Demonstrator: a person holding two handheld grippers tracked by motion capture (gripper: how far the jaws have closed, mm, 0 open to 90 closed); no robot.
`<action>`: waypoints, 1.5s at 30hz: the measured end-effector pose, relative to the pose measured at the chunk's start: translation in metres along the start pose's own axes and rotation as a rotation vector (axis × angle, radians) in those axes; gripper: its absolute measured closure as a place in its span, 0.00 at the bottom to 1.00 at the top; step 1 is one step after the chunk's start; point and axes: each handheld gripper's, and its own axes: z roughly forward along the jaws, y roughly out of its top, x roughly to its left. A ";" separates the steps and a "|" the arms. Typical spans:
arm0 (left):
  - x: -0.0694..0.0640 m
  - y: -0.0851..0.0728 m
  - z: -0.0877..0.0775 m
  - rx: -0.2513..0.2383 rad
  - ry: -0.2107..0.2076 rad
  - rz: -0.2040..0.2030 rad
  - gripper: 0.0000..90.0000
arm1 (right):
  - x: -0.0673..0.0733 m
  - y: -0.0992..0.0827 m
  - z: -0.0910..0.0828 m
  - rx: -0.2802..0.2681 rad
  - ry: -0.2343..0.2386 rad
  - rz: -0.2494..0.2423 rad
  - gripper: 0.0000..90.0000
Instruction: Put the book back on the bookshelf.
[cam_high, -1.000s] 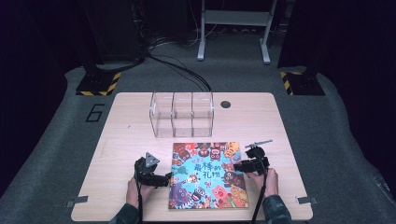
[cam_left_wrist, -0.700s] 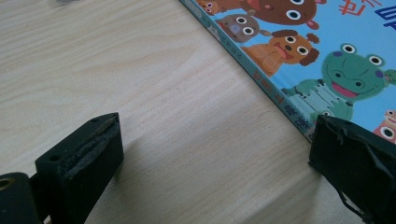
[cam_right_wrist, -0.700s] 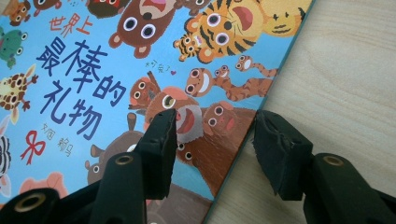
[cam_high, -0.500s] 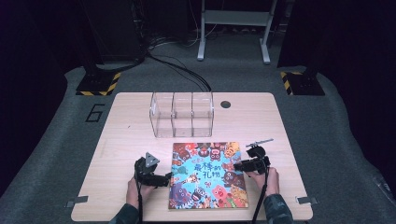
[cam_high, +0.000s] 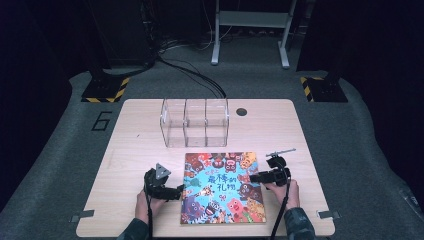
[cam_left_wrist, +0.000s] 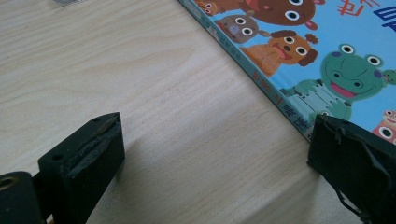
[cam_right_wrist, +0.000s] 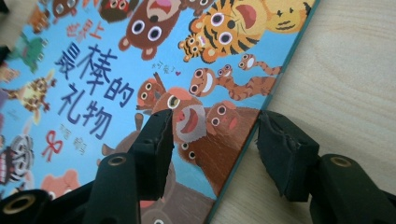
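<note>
From above, the picture book (cam_high: 223, 188) lies flat, lower centre, between your claws. Your left claw (cam_left_wrist: 215, 158) is spread at its spine edge. Your right claw (cam_right_wrist: 212, 144) has just been widening, straddling the opposite edge unpinched, likely to lift the cover.

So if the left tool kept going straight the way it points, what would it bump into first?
Probably the colourful animal picture book. The left tool points across the light wooden table toward the book's spine edge, with one jaw already right by it. Depth is hard to judge, so it might slide over the cover instead.
</note>
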 end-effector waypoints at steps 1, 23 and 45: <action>0.000 0.000 0.000 0.001 -0.002 0.000 0.04 | 0.000 0.000 0.000 0.000 0.000 0.000 0.50; 0.000 0.000 0.000 -0.003 -0.001 0.000 0.04 | 0.008 -0.003 -0.012 -0.081 0.131 0.001 0.57; -0.001 0.000 0.000 -0.010 -0.003 -0.010 0.04 | 0.026 0.010 0.008 0.124 -0.159 -0.105 0.40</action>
